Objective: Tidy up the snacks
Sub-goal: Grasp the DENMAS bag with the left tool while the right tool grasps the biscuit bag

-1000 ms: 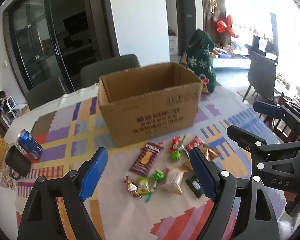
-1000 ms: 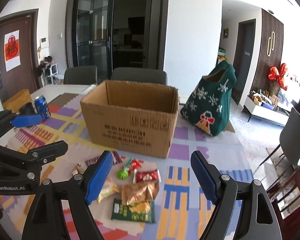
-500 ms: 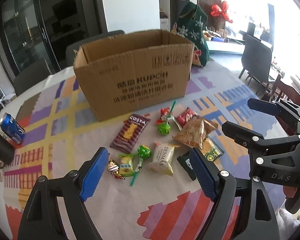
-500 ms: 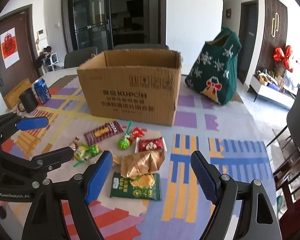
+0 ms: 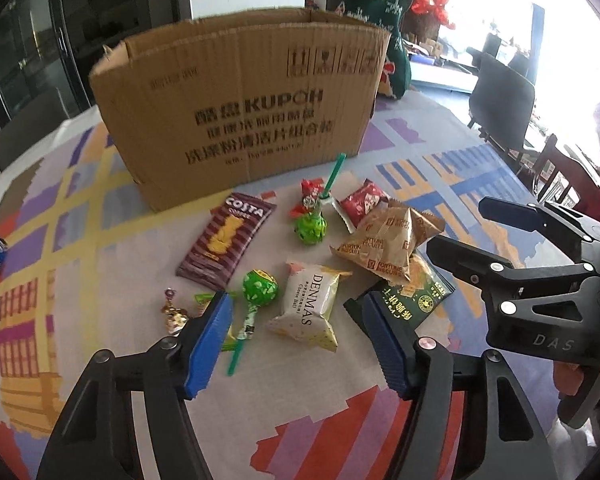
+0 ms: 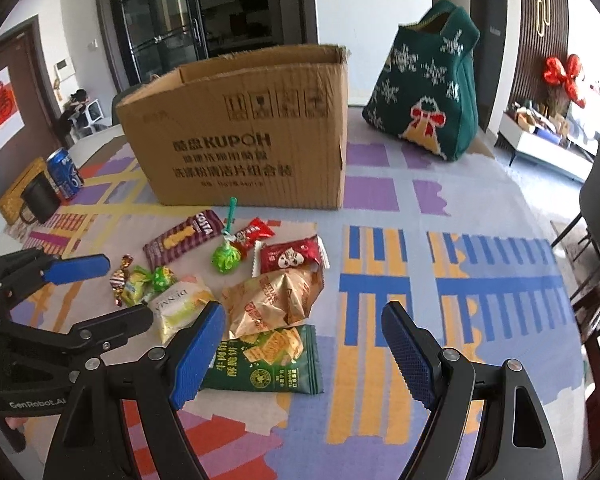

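Observation:
Several snacks lie on the patterned tablecloth in front of an open cardboard box [image 5: 236, 112] [image 6: 244, 136]. Among them are a purple Costa bar [image 5: 226, 240] [image 6: 182, 238], a white Denmas pack [image 5: 310, 306] [image 6: 178, 310], two green lollipops [image 5: 260, 286] [image 5: 310, 228], a gold fortune biscuit bag [image 5: 388, 246] [image 6: 276, 298], a red pack [image 6: 288, 256] and a green cracker bag [image 5: 414, 298] [image 6: 268, 362]. My left gripper [image 5: 300, 342] is open and empty, low over the Denmas pack. My right gripper [image 6: 304, 354] is open and empty, over the green cracker bag.
A green Christmas bag [image 6: 428, 92] stands behind the box on the right. A blue can [image 6: 64, 168], a dark mug [image 6: 40, 200] and a yellow item sit at the far left of the table. Chairs [image 5: 504, 100] stand around the table.
Both grippers have moved forward and down toward the snacks, which now look larger and closer. Both jaws stay open. No snack has moved.

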A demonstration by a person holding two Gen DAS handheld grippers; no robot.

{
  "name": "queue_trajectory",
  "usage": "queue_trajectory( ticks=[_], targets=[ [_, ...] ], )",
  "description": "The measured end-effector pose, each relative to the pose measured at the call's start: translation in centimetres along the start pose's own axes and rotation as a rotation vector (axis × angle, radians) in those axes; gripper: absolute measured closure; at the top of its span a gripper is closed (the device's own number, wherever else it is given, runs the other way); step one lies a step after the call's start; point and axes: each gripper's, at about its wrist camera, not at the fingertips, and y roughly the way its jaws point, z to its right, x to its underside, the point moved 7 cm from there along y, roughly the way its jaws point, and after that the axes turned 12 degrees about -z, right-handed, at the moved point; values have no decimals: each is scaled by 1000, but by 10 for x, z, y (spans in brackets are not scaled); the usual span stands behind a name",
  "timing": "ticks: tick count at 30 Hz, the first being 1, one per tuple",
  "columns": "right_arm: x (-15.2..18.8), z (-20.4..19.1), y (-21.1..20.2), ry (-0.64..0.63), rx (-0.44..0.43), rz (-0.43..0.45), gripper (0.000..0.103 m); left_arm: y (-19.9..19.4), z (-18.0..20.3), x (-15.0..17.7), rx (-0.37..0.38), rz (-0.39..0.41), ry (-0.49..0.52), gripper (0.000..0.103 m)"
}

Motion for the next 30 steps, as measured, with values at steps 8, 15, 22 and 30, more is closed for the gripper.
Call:
queue_trajectory(
  ticks=[8, 15, 22, 30],
  targets=[
    [-4, 2, 21, 28, -36, -33, 23, 22, 0, -3, 33, -57, 4, 50],
    [-7, 3, 36, 60, -84, -70, 29, 32, -1, -4, 62, -87, -5, 57],
    [-9, -2, 50, 66, -105, -97, 34, 41, -3, -4, 85, -114, -29, 63],
    [-9, -5, 62, 58, -126, -124, 46, 43, -8, -4, 114, -118, -71, 70]
  ],
)
